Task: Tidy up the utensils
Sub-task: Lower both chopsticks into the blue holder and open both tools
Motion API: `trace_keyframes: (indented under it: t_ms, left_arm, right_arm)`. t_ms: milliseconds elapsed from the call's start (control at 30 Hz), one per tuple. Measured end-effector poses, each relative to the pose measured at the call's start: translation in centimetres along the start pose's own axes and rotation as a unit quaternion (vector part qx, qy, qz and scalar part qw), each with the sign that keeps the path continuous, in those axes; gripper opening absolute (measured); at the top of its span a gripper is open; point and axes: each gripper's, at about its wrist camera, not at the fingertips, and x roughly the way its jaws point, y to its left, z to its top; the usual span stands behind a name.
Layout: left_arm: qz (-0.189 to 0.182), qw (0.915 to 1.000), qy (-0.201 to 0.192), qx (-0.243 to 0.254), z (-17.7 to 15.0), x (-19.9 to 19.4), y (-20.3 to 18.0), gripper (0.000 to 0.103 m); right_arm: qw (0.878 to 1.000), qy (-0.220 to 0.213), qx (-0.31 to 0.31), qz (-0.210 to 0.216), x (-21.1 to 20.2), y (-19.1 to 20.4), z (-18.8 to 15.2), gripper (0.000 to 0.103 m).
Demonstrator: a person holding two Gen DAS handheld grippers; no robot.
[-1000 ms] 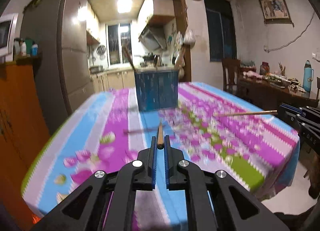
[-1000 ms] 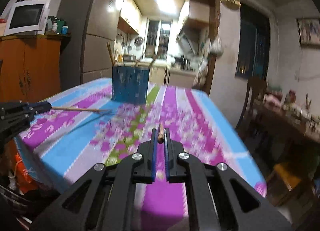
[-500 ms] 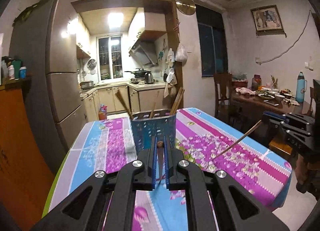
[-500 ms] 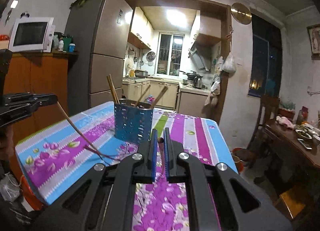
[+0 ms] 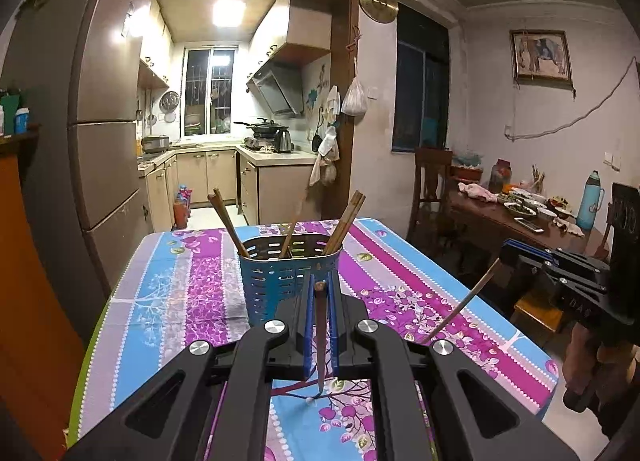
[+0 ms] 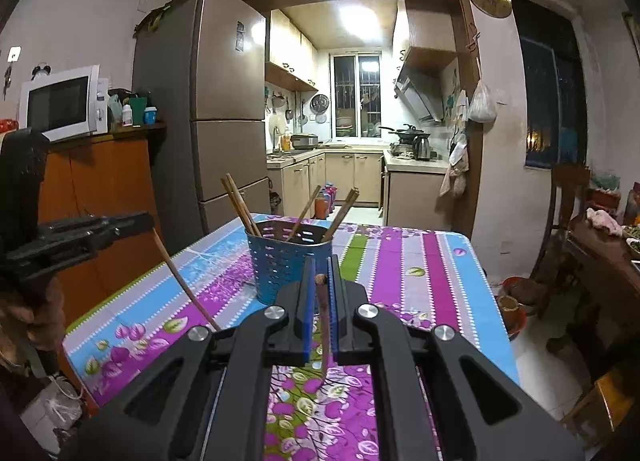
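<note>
A blue perforated holder stands on the flowered tablecloth with several wooden chopsticks leaning in it. My left gripper is shut on a dark chopstick that hangs tip-down above the cloth, just short of the holder. My right gripper is shut on another chopstick, also near upright, in front of the holder. Each view shows the other gripper off to the side, the right gripper and the left gripper, with its chopstick slanting down toward the table.
A tall fridge and an orange cabinet with a microwave stand left of the table. A wooden dining table with dishes and a chair are at the right. The kitchen lies behind the doorway.
Both grippers have risen above the table with their chopsticks. The sticks have swung from nearly level to steeply tip-down, and the holder now sits lower and closer in both views.
</note>
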Motion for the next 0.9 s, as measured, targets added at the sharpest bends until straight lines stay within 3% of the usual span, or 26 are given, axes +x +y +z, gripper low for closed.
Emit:
trace_keyframes:
  t_ms: [367,500,633,900]
  left_arm:
    - [0.009,0.9999,-0.008,0.004,0.5,0.2,-0.1,0.008]
    - [0.012,0.9997,-0.021,-0.008,2.1,0.4,0.6,0.008]
    - [0.017,0.999,-0.042,-0.005,5.4,0.9,0.9,0.008]
    - [0.04,0.9935,-0.105,0.014,14.4,2.7,1.4,0.008]
  right_arm:
    - [1.0,-0.006,-0.004,0.019,0.2,2.1,1.4,0.005]
    - [1.0,-0.01,0.002,0.029,1.0,2.3,2.6,0.005]
    - [0.999,-0.025,0.005,0.038,1.9,2.5,5.1,0.005]
    - [0.994,-0.1,0.014,0.034,4.1,2.1,14.4,0.005]
